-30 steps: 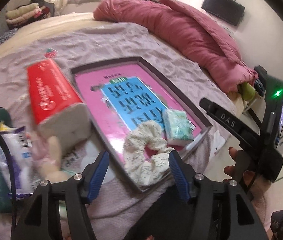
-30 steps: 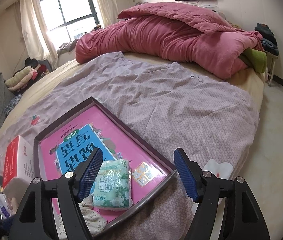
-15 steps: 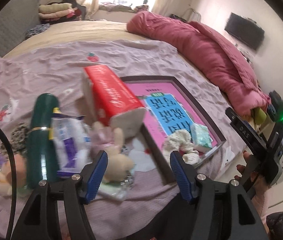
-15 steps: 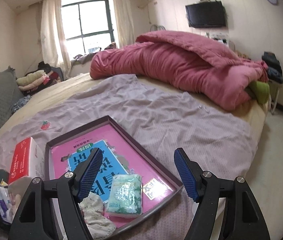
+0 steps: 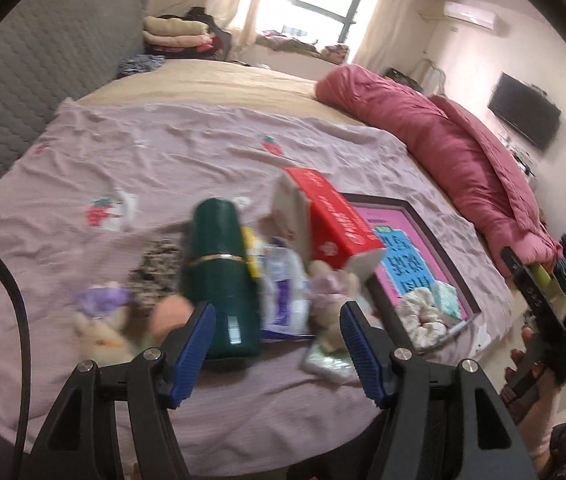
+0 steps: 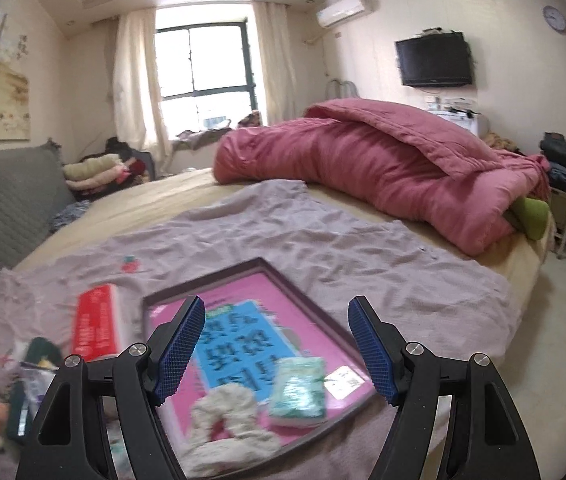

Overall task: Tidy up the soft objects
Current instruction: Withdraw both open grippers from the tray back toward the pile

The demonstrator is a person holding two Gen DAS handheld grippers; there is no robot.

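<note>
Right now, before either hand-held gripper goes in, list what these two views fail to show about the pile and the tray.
- Left wrist view: motion blur smears the pile beside the green bottle; the small plush pieces cannot be told apart.
- Left wrist view: the red tissue box hides the tray's near corner.
- Right wrist view: the left finger covers the tray's left side; the scrunchie is blurred.
- Right wrist view: the pile sits small, blurred at the left edge.

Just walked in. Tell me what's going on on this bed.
A person holds a hand-held gripper in each hand, sorting soft things into a tray. A scrunchie and a tissue pack already lie in it. The left hand-held gripper, open and empty, faces a blurred pile beside the tray: a green bottle, a red box and small plush items. The right hand-held gripper hangs open over the tray.
</note>
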